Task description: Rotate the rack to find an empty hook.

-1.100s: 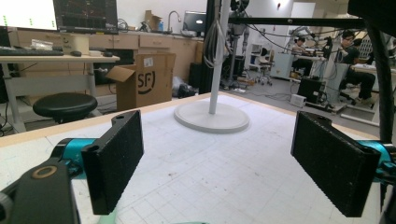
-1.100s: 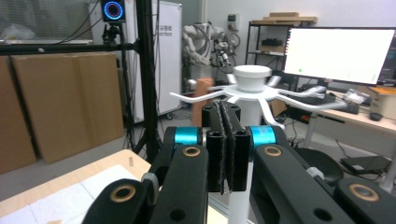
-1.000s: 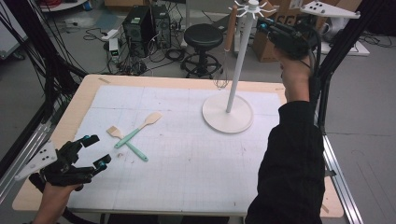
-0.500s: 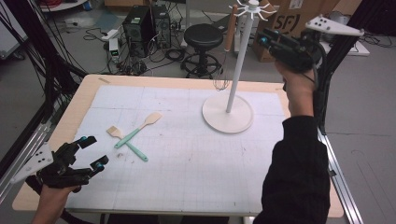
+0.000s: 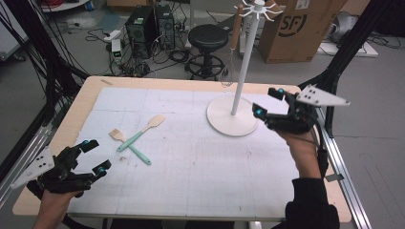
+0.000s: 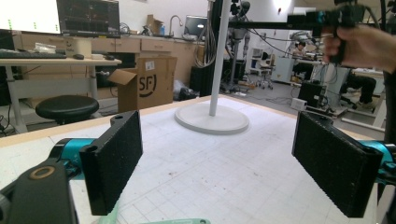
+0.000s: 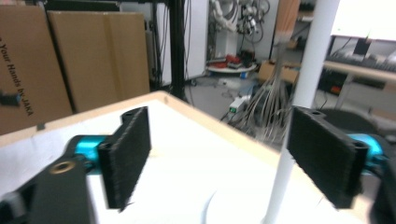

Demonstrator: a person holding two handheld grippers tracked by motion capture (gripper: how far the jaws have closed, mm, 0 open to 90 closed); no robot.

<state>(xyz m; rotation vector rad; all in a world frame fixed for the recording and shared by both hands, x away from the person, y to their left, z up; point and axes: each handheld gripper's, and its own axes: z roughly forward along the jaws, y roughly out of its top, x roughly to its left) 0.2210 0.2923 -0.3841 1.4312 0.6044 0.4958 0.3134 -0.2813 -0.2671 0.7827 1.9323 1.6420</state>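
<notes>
White gridded matting covers the tabletop [image 5: 191, 162], leaving a strip of pale wood bare along every edge, and most of the mat's middle and near part lies free. The right gripper [image 5: 267, 101] hangs low over the right-hand edge, just beside the round base of the white hook stand [image 5: 237, 90]; its jaws have just been opening and stand wide with nothing between them, and in the right gripper view the stand's pole rises just inside the right-hand jaw. A whisk [image 5: 232, 52] with a wooden handle hangs from one of the stand's top hooks, its long axis straight down and its wire head lowest. The left gripper [image 5: 94, 155] sits at the near left corner, jaws wide and empty, pointing toward the stand. Between the 2 grippers, left of centre, 2 spatulas [image 5: 136, 138] with wooden blades and mint-green handles lie crossed in an X, blades toward the far side. Behind the tabletop stand a black stool [image 5: 207, 38] and a cardboard box [image 5: 296, 28] printed "SF". In the right gripper view another carton [image 7: 28, 70] reads "Your Hands by JAKA".
</notes>
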